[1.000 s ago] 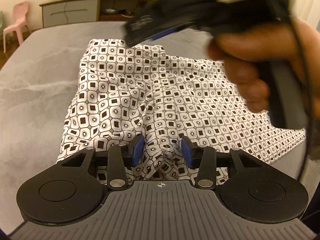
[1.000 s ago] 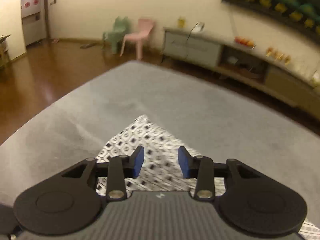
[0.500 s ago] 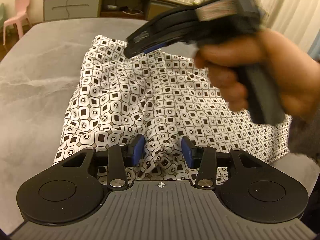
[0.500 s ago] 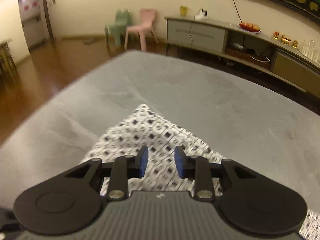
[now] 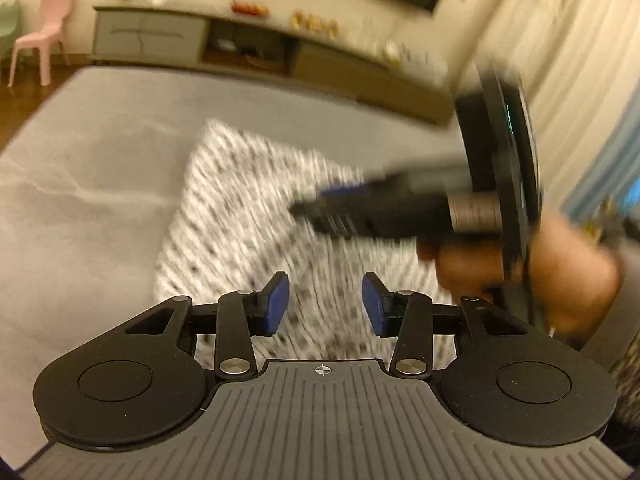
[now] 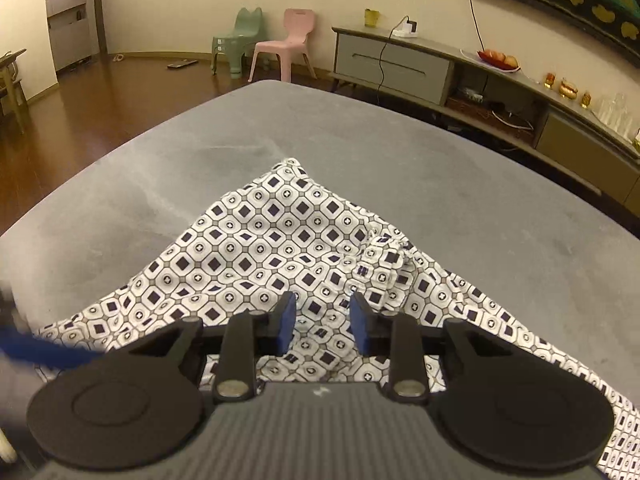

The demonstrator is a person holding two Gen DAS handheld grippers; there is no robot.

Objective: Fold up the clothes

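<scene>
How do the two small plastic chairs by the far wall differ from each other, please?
The pink plastic chair is taller with slim legs; the mint green plastic chair is squatter, with two ear-like bumps on its backrest, against the pink one's straighter top. Green stands left of pink. Both are small moulded chairs facing away from the wall.

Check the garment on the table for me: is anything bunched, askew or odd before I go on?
The patterned garment is not flat: a bunched ridge of fabric stands up right of centre, ahead of the right gripper. Both grippers' jaws are open and hold nothing. The left wrist view is motion-blurred, so I cannot check its side.
</scene>
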